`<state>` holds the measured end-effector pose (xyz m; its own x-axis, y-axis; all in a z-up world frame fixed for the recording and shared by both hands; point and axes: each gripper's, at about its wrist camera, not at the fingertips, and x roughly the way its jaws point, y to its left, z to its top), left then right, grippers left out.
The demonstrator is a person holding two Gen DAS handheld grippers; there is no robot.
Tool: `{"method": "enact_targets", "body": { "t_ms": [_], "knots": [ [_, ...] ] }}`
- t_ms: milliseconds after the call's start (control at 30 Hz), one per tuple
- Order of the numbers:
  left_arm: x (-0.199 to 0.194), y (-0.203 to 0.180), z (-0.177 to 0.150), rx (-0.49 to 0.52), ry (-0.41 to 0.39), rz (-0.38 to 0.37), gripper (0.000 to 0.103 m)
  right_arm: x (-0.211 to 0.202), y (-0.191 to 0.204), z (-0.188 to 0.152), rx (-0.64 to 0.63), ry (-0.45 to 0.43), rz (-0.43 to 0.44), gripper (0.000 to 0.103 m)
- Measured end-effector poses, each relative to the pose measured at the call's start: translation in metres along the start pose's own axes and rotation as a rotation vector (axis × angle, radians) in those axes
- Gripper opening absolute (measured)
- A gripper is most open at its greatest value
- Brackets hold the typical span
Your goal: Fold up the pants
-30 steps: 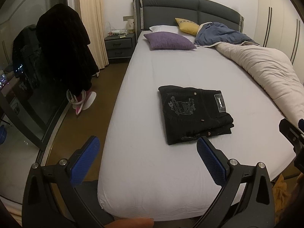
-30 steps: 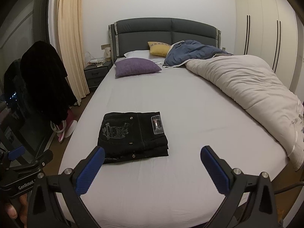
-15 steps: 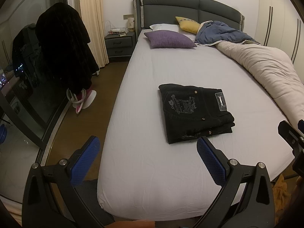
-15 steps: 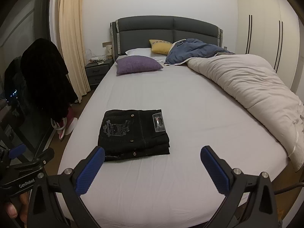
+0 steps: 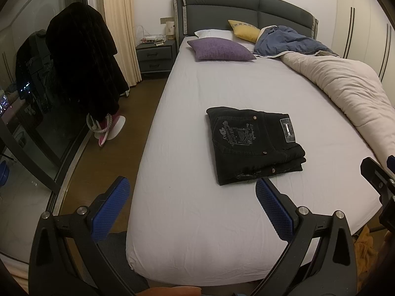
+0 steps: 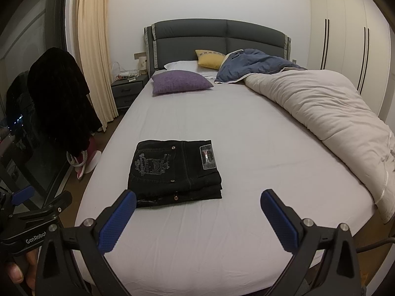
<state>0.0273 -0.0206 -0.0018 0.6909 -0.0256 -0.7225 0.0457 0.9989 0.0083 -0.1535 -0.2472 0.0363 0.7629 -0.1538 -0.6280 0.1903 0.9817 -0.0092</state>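
The pants (image 5: 254,143) are laid folded on the bed (image 5: 187,212), untouched. Both the left gripper (image 5: 190,197) and right gripper (image 6: 197,209) are held spread wide and empty before them.

I count one pair of pants (image 5: 254,145), folded, on one bed (image 5: 197,222). Pillows: three — one purple pillow (image 5: 221,49), one yellow pillow (image 5: 243,30), one white pillow (image 5: 213,33). Covers: two — one beige duvet (image 5: 345,91), one blue blanket (image 5: 288,42). One nightstand (image 5: 155,56), with two drawers as far as I can see. One curtain (image 5: 117,24). One dark coat (image 5: 84,61) hanging. Grippers: two, the left gripper (image 5: 190,206) and the right gripper (image 6: 197,218), each with two blue pads.
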Motion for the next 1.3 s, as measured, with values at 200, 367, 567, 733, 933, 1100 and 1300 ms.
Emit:
{"method": "enact_targets", "body": {
  "t_ms": [200,367,567,733,933,1100,1300],
  "knots": [
    [0.0020,0.0001,-0.0010,0.000,0.004,0.001,0.103,-0.0004,0.0005,-0.0006,0.000,0.002,0.000,0.103],
    [0.0051,0.0012,-0.0018,0.000,0.008,0.001,0.103,0.0015,0.0013,-0.0021,-0.003,0.008,0.003,0.103],
    [0.0066,0.0016,-0.0027,0.001,0.012,0.002,0.103,0.0015,0.0015,-0.0025,-0.003,0.009,0.004,0.103],
    [0.0083,0.0026,-0.0034,0.002,0.016,0.002,0.103,0.0025,0.0015,-0.0044,-0.005,0.015,0.007,0.103],
    [0.0084,0.0025,-0.0031,0.002,0.017,0.002,0.103,0.0025,0.0018,-0.0054,-0.005,0.016,0.007,0.103],
    [0.0082,0.0024,-0.0029,0.002,0.017,0.002,0.103,0.0025,0.0016,-0.0048,-0.005,0.016,0.007,0.103],
    [0.0086,0.0033,-0.0025,0.002,0.018,0.001,0.103,0.0022,0.0016,-0.0046,-0.005,0.016,0.007,0.103]
  ]
}}
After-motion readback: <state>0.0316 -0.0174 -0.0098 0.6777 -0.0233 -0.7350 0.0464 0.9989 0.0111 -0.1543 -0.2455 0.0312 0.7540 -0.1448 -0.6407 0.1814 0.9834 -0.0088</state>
